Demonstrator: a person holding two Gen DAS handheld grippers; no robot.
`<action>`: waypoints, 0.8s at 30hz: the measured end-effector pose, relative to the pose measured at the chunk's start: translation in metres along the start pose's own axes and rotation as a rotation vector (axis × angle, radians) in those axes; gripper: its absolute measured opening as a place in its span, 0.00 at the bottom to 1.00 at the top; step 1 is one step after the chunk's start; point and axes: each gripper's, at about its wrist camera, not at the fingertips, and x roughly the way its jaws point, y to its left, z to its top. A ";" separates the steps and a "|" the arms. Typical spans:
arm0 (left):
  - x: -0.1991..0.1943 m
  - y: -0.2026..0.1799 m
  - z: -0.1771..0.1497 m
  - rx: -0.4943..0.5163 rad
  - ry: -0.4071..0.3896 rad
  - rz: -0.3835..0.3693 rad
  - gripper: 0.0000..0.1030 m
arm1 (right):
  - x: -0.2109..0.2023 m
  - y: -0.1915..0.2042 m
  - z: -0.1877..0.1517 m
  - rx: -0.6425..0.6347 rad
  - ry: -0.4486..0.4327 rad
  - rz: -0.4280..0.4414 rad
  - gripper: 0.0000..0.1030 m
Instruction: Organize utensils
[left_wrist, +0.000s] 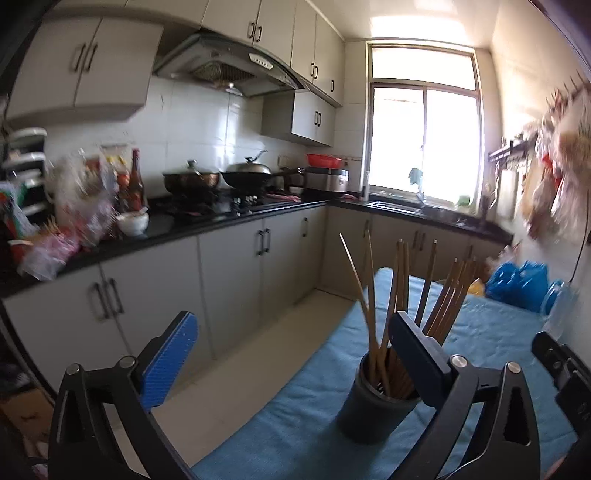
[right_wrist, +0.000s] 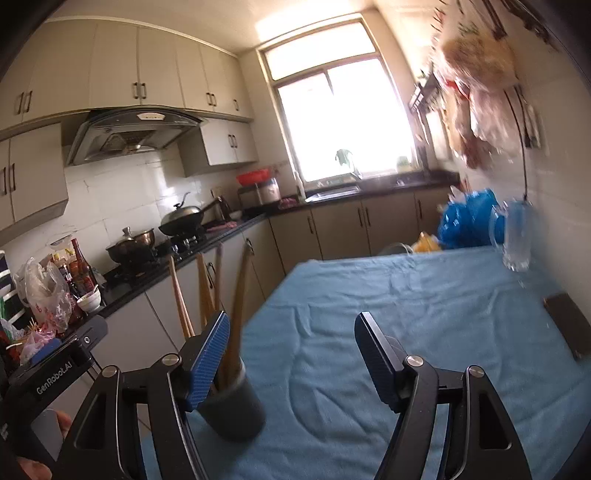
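Observation:
A dark round cup (left_wrist: 369, 413) stands on the blue-clothed table (left_wrist: 491, 332) with several wooden chopsticks (left_wrist: 400, 280) upright in it. My left gripper (left_wrist: 291, 328) is open wide. Its right finger (left_wrist: 417, 350) crosses in front of the cup's rim, and the left finger hangs over the floor beside the table. In the right wrist view my right gripper (right_wrist: 291, 321) is open over the cloth. The cup (right_wrist: 236, 413) and chopsticks (right_wrist: 238, 295) sit just behind its left finger (right_wrist: 207, 358). No pad presses on anything.
A glass mug (right_wrist: 517, 240), a dark flat object (right_wrist: 565, 325) and a blue plastic bag (right_wrist: 469, 218) sit along the table's far and right side by the wall. A black kitchen counter (left_wrist: 207, 225) with pots, bottles and bags runs along the left.

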 end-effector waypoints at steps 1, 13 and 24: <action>-0.005 -0.003 -0.003 0.016 -0.001 0.008 1.00 | -0.002 -0.003 -0.002 0.007 0.004 -0.005 0.73; -0.038 -0.037 -0.031 0.153 0.041 -0.029 1.00 | -0.030 -0.038 -0.023 0.069 0.050 -0.068 0.76; -0.039 -0.050 -0.040 0.160 0.130 -0.107 1.00 | -0.035 -0.044 -0.031 0.082 0.080 -0.095 0.77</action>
